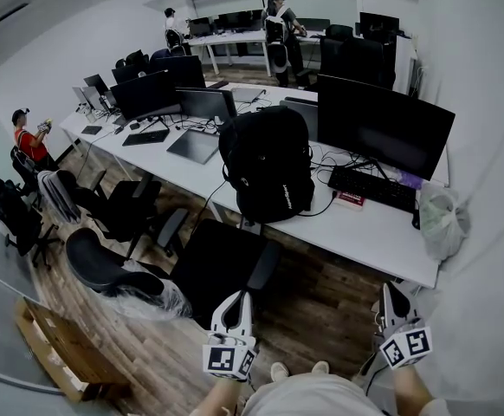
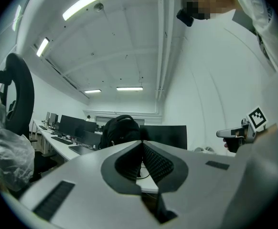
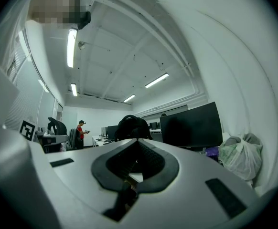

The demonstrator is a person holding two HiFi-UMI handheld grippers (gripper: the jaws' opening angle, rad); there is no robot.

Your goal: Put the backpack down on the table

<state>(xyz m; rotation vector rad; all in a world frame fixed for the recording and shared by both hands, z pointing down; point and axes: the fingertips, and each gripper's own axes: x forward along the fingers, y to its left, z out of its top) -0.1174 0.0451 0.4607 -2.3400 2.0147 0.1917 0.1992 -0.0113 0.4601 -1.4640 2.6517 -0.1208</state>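
A black backpack (image 1: 268,165) stands upright on the white table (image 1: 365,232), near its front edge, and shows as a dark hump in the left gripper view (image 2: 121,129) and the right gripper view (image 3: 132,126). My left gripper (image 1: 239,299) and right gripper (image 1: 392,293) are held low, well short of the table, apart from the backpack. Both point level toward it. Each has its jaws shut with nothing between them, seen closely in the left gripper view (image 2: 142,144) and the right gripper view (image 3: 138,142).
A black office chair (image 1: 220,267) stands between me and the table. A large monitor (image 1: 382,126) and keyboard (image 1: 371,189) sit right of the backpack, a plastic bag (image 1: 442,219) at the table's right end. Other chairs (image 1: 105,267) and a cardboard box (image 1: 57,349) are at the left. People stand further back.
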